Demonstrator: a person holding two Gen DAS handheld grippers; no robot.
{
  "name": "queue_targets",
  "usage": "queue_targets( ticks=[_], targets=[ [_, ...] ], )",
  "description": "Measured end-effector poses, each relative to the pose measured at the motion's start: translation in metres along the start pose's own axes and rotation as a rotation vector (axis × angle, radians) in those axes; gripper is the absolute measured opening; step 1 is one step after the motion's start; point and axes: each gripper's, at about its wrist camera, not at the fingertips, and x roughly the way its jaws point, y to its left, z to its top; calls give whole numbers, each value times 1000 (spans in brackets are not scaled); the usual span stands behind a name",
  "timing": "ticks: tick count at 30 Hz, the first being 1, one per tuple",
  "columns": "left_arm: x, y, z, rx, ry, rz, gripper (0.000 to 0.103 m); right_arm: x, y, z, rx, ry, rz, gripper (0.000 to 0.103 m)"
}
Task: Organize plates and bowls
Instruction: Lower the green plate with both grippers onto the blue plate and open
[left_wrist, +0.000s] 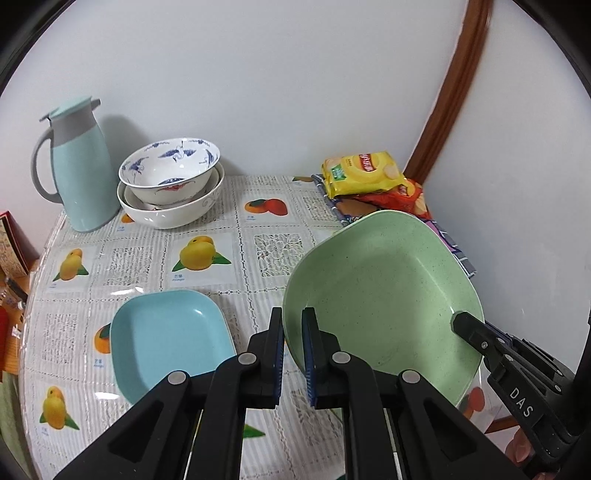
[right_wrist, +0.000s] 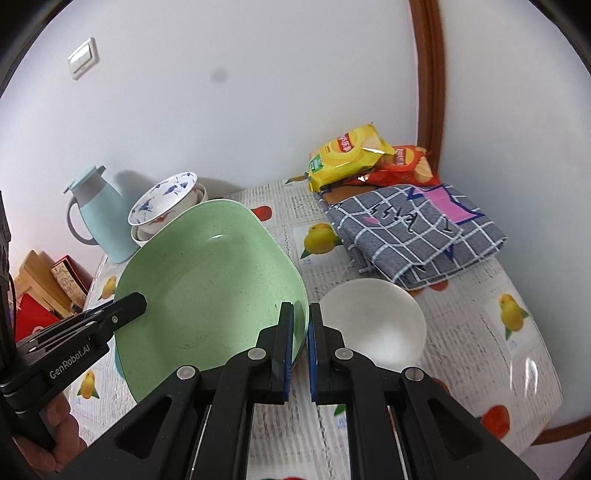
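A speckled green square plate (left_wrist: 380, 280) (right_wrist: 210, 284) hangs tilted above the table, held by both grippers. My left gripper (left_wrist: 292, 321) is shut on its left rim, and my right gripper (right_wrist: 302, 314) is shut on the opposite rim. Each gripper also shows in the other's view, the left gripper (right_wrist: 137, 302) and the right gripper (left_wrist: 458, 322) both clamped on the plate's edge. A light blue square plate (left_wrist: 170, 336) lies on the tablecloth below and to the left. A plain white bowl (right_wrist: 373, 325) sits to the right. Stacked bowls (left_wrist: 170, 181) (right_wrist: 162, 203), the top one blue-patterned, stand at the back.
A pale blue thermos jug (left_wrist: 79, 173) (right_wrist: 99, 218) stands by the wall beside the stacked bowls. Yellow and red snack bags (left_wrist: 364, 173) (right_wrist: 347, 155) and a folded grey checked cloth (right_wrist: 413, 229) fill the back right corner. Boxes (right_wrist: 48, 288) sit off the table's left edge.
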Motion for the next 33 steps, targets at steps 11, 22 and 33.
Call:
queue_targets(
  ticks=[11,22,33],
  targets=[
    [-31,-7,-18,24,-31,-25,10,-35,-4,-30,40,-23,-13,7],
    [-35,5,-30,12,-12,-74,9,-56,3,-45,65,-65,-55,6],
    [-42,33,-24,-3,-24,-101,9,-58,31,-44,65,-74,-61,6]
  ],
)
